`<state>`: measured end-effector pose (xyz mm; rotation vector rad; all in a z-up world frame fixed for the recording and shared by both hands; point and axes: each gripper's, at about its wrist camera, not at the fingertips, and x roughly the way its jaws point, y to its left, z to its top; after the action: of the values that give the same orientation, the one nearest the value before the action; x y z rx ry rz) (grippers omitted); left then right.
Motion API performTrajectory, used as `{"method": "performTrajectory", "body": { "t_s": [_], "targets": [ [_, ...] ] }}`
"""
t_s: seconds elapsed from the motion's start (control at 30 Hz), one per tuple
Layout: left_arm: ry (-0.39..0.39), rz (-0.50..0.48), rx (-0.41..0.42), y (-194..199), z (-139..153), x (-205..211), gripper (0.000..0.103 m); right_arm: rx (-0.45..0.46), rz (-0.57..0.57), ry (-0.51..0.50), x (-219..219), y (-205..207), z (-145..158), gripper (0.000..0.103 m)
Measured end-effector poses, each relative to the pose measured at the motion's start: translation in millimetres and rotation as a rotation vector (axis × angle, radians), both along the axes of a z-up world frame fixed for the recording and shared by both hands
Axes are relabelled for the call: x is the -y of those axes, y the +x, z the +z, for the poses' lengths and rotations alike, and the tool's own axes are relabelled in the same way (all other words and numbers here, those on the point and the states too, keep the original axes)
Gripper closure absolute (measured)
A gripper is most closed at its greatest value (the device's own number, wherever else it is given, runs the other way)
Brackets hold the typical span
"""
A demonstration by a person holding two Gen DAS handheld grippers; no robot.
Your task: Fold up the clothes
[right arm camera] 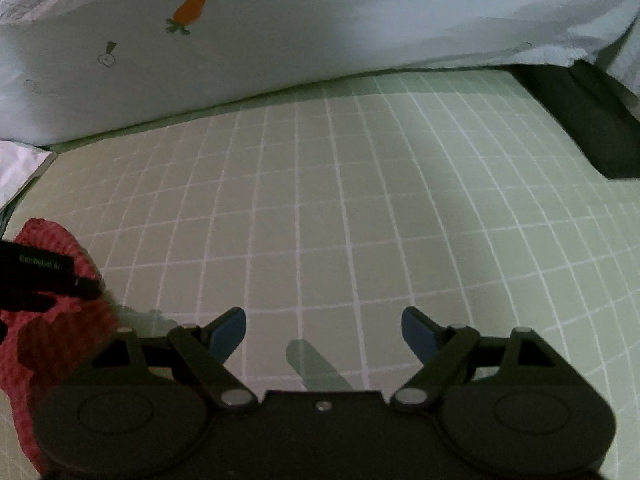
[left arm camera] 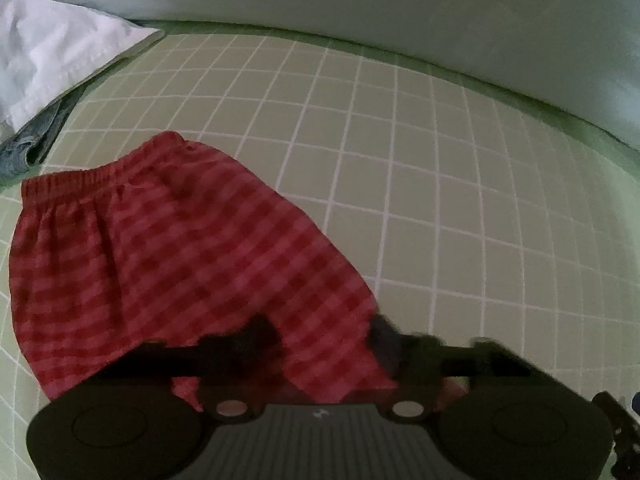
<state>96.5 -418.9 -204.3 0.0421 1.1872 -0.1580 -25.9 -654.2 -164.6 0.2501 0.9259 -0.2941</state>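
Red checked shorts (left arm camera: 168, 248) lie on the green grid mat (left arm camera: 400, 184), waistband at the far left. My left gripper (left arm camera: 324, 340) is low over their near edge, its fingers wide apart with cloth between and over them; a grip cannot be told. The shorts also show at the left in the right wrist view (right arm camera: 48, 332), where part of the left gripper's body lies over them. My right gripper (right arm camera: 323, 332) is open and empty, hovering over bare mat to the right of the shorts.
A folded white garment (left arm camera: 60, 56) lies on a folded denim one (left arm camera: 36, 140) at the far left. A pale sheet with a carrot print (right arm camera: 192, 10) borders the mat's far side. A dark object (right arm camera: 592, 120) sits at the far right.
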Motion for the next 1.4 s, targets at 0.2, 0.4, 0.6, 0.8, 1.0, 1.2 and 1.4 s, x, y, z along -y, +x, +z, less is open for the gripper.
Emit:
{"method": "performTrajectory", "body": {
  "t_s": [0.2, 0.4, 0.6, 0.8, 1.0, 1.2, 1.4],
  "targets": [
    [-0.116, 0.035, 0.036, -22, 24, -38, 0.097, 0.031, -0.012, 0.008, 0, -14, 6, 0.018],
    [-0.208, 0.099, 0.143, -64, 70, -106, 0.098, 0.05, 0.027, 0.007, -14, -25, 10, 0.018],
    [-0.182, 0.214, 0.209, -77, 88, -181, 0.098, 0.043, 0.078, 0.021, -46, -32, 14, 0.019],
    [-0.173, 0.23, 0.168, -70, 87, -236, 0.095, 0.064, 0.107, 0.0, -90, -21, 25, 0.019],
    [-0.19, 0.103, 0.167, -44, 92, -211, 0.028, 0.083, 0.062, -0.034, -121, 0, 37, 0.018],
    [-0.192, 0.012, 0.112, -19, 74, -144, 0.017, 0.102, 0.006, -0.053, -114, -5, 42, 0.0],
    [-0.188, -0.07, 0.047, 4, 52, -76, 0.017, 0.077, -0.027, -0.023, -73, -1, 29, 0.0]
  ]
}}
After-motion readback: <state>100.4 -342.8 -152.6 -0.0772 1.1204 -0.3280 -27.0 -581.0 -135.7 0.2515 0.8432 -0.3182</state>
